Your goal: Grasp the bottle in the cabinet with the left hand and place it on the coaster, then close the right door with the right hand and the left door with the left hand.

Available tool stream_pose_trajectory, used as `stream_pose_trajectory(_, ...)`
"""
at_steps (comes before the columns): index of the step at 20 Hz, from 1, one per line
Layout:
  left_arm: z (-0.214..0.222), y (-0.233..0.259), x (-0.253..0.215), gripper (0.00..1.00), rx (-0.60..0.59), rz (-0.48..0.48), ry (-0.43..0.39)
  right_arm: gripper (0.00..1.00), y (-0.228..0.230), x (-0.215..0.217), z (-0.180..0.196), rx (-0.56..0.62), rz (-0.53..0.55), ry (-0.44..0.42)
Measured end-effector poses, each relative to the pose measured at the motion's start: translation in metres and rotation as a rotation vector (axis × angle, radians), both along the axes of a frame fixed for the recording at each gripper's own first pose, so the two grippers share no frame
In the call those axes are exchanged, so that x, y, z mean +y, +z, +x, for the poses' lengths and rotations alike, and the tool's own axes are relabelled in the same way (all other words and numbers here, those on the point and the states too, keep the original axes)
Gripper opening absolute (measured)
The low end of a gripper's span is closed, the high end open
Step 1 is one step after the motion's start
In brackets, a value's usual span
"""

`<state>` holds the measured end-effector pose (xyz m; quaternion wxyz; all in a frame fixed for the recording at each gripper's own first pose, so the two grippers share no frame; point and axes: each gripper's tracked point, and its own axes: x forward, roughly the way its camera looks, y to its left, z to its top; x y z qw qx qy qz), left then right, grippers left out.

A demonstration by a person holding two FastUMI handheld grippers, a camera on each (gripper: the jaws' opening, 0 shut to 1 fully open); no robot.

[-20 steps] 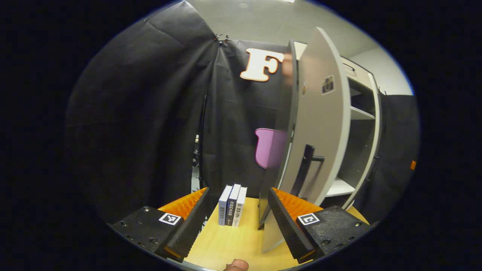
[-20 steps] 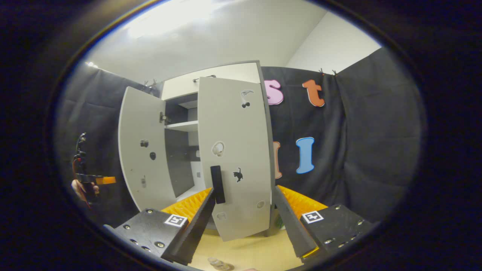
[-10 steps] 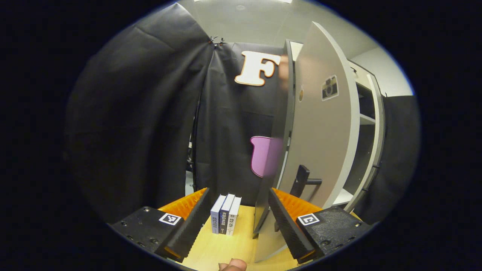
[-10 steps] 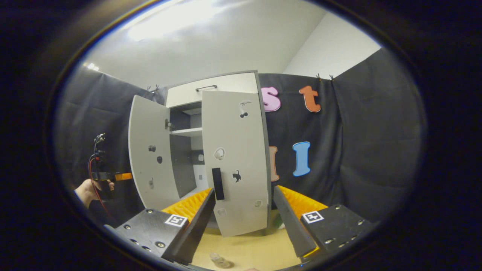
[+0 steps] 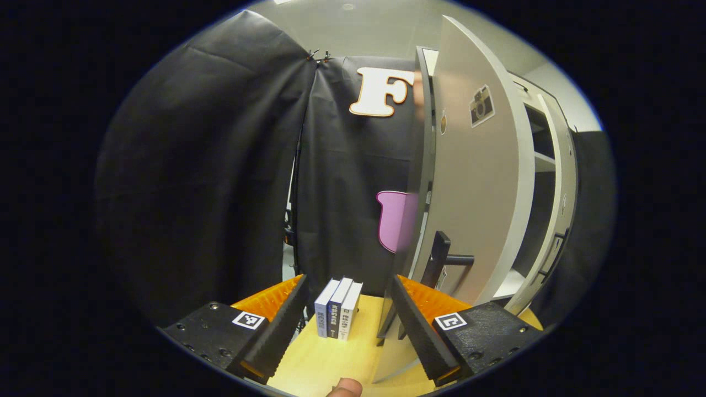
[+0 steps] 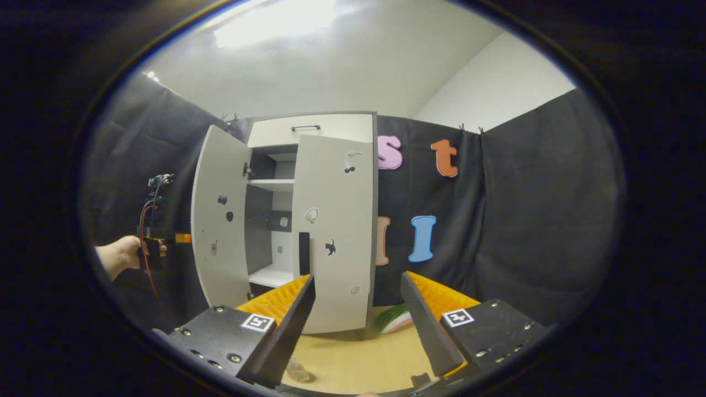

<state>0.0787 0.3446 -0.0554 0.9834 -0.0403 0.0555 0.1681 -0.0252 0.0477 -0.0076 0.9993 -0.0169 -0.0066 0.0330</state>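
step: close left door | left gripper agape, empty, door at 1 o'clock | right gripper agape | advice: push outer face near handle, steady sweep

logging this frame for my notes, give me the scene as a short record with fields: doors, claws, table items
right door: pale grey cabinet door with dark bar handle, nearly shut
left door: pale grey door with small stickers, swung wide open
left claw: open, empty, beside the left door's outer face
right claw: open, empty, apart from the right door
table items: three upright books on the light wooden tabletop; clear bottle
cabinet shelves: white shelf bare where visible
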Motion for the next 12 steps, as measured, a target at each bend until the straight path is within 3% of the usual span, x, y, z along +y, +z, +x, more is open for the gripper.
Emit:
stream_pose_trajectory(9,0.000,-0.001,-0.006,0.91,0.007,-0.027,0.003,0.95,-0.002,-0.003,0.009,0.021,0.039,-0.009)
stream_pose_trajectory(10,0.001,-0.001,-0.012,0.95,0.013,-0.028,-0.016,0.95,-0.003,-0.003,0.009,0.021,0.044,-0.007)
stream_pose_trajectory(11,0.002,0.000,-0.020,0.91,0.011,-0.027,-0.039,0.95,-0.002,-0.003,0.010,0.024,0.046,-0.004)
stream_pose_trajectory(12,0.003,0.000,-0.026,0.95,0.009,-0.031,-0.058,0.95,-0.003,-0.004,0.012,0.025,0.045,-0.003)
